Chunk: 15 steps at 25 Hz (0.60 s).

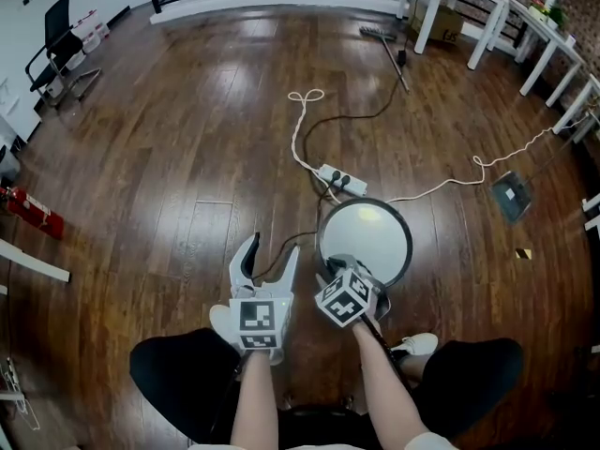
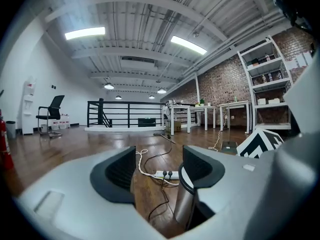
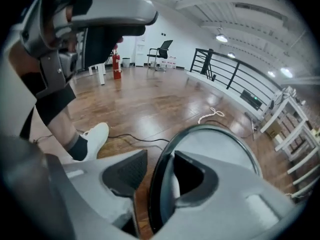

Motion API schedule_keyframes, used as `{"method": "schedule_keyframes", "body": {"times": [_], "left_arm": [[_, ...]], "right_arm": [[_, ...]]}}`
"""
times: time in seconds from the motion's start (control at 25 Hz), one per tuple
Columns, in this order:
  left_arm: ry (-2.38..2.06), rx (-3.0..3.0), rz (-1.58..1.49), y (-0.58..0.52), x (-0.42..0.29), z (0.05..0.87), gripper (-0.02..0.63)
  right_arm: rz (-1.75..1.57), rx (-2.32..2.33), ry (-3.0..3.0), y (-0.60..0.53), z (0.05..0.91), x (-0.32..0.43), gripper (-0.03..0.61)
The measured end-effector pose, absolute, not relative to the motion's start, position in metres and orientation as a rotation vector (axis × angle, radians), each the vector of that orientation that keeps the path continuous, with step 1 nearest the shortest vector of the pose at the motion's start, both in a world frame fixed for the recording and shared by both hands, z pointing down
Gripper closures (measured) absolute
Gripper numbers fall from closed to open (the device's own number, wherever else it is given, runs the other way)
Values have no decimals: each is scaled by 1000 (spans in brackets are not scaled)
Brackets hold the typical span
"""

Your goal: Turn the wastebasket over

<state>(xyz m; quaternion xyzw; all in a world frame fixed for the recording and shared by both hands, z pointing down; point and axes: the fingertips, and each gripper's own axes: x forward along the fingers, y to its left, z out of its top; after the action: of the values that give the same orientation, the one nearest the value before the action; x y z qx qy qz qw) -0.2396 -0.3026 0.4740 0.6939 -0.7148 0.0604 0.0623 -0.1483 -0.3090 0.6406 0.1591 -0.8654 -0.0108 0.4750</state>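
Note:
The wastebasket (image 1: 367, 234) stands upright on the wooden floor, round, with a dark rim and a pale inside. My right gripper (image 1: 339, 268) points down over its near rim, one jaw inside and one outside. In the right gripper view the wastebasket (image 3: 215, 144) rim runs between the jaws of the right gripper (image 3: 159, 176); the inner pad lies against it, while a sliver of floor shows at the outer pad. My left gripper (image 1: 272, 249) hovers just left of the basket, open and empty. Between the jaws of the left gripper (image 2: 159, 169) lies only floor, with the wastebasket (image 2: 184, 209) wall beside the right jaw.
A white power strip (image 1: 341, 179) with black and white cables lies just beyond the basket. A dustpan (image 1: 511, 195) sits at the right, a fire extinguisher (image 1: 33, 212) at the left, and white tables (image 1: 487, 7) at the far right. The person's shoe (image 1: 417, 345) is near the basket.

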Motion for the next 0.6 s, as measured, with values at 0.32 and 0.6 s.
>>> {"method": "schedule_keyframes", "body": {"times": [0.32,0.6], "left_arm": [[-2150,2089,148,-298,-239,470,293],[-2143,2050,79,-289,-240,466,296]], "right_arm": [[-24,514,-2170,-314,638,-151,511],[89,510,-2342,-310,609,-148,526]]}}
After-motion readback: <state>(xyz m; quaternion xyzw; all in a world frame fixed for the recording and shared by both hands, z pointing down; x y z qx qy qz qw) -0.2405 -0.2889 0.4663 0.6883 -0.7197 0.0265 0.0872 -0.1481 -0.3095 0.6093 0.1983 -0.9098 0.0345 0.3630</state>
